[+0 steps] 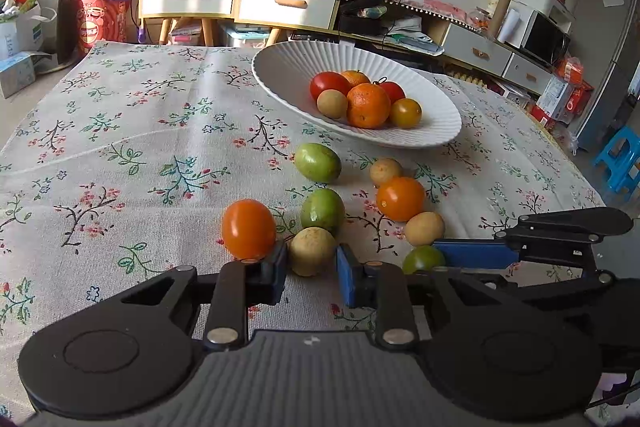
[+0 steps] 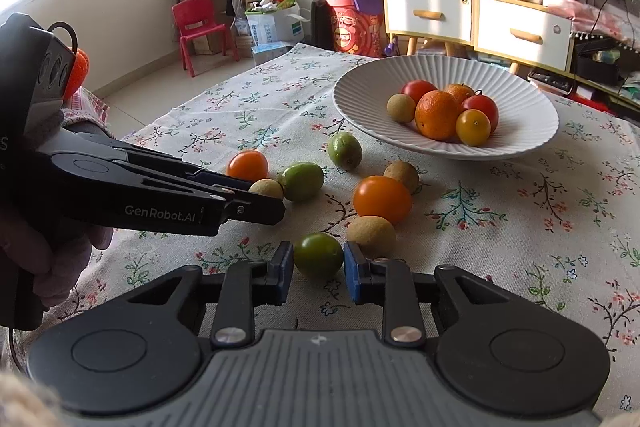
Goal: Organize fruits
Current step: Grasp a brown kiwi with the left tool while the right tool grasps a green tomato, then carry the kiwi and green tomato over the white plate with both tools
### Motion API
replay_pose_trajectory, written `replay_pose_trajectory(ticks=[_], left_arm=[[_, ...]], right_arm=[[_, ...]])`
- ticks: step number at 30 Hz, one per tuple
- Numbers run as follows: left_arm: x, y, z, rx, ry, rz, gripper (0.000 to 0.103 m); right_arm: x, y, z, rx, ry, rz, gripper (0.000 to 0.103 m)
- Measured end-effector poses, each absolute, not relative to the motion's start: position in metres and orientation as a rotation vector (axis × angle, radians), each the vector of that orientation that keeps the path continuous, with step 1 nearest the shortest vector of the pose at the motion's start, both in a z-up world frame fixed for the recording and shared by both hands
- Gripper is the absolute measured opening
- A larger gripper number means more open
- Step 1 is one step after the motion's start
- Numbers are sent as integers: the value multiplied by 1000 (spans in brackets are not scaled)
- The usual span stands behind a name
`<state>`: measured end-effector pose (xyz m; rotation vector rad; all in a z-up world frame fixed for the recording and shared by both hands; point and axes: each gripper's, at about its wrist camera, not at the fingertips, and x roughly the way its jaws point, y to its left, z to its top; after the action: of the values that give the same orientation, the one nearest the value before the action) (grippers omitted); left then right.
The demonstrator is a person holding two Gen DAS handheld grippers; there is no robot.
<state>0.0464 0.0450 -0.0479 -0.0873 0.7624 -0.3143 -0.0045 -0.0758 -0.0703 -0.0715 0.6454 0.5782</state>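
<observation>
Item: left gripper [image 1: 312, 267] pinching tan fruit [image 1: 312, 251]. Item: right gripper [image 2: 319, 269] pinching dark green tomato [image 2: 319, 255]. Both sit on the near tablecloth [image 1: 120, 147]; white plate [image 1: 400, 141] lies far-right, nearer my right.

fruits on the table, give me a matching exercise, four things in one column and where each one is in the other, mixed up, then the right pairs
Things
1. small tan fruit
2. dark green tomato
3. big orange
4. orange tomato

Places
A. in the white plate
B. between the fingers of the right gripper
C. on the cloth beside the left gripper's outer finger
D. between the fingers of the left gripper

Pairs: 1-D, 2-B, 3-A, 4-C
</observation>
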Motion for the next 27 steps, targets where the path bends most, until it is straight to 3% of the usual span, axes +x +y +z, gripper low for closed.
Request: replay_pose_trajectory(ticks=[27], left_arm=[[67, 11, -2, -125, 664, -330, 14]], right_arm=[[36, -123, -33, 17, 534, 421, 24]])
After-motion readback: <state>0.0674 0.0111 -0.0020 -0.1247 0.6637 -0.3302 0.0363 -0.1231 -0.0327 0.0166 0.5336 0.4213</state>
